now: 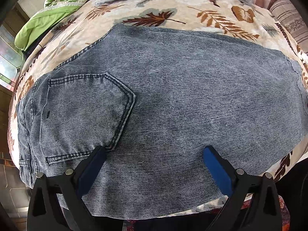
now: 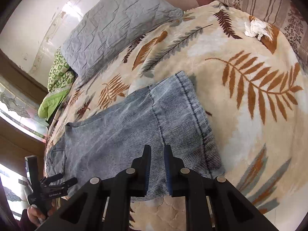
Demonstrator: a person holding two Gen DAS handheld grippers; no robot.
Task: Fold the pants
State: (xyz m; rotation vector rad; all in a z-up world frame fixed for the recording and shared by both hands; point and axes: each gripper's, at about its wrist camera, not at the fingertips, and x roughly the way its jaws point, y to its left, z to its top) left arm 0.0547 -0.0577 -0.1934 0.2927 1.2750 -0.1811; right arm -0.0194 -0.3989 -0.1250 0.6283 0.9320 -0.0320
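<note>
The blue-grey denim pants [image 1: 173, 96] lie flat on the leaf-patterned blanket [image 1: 173, 5], back pocket [image 1: 86, 111] up, waist to the left. My left gripper [image 1: 154, 149] hangs over their near edge, open wide, with nothing between its blue pads. In the right wrist view the pants [image 2: 134, 125] stretch from the waist at lower left to a hem at the far end. My right gripper [image 2: 157, 147] hovers over their near right part, its fingers almost together with only a thin gap and no cloth pinched. The left gripper [image 2: 61, 180] shows at lower left, held by a hand [image 2: 34, 213].
A grey quilted pillow [image 2: 119, 25] and a green patterned quilt [image 2: 57, 77] lie at the far left of the bed. A crumpled white tissue [image 2: 255, 28] sits far right, near a striped cushion [image 2: 259, 0]. The bed's edge runs just under the grippers.
</note>
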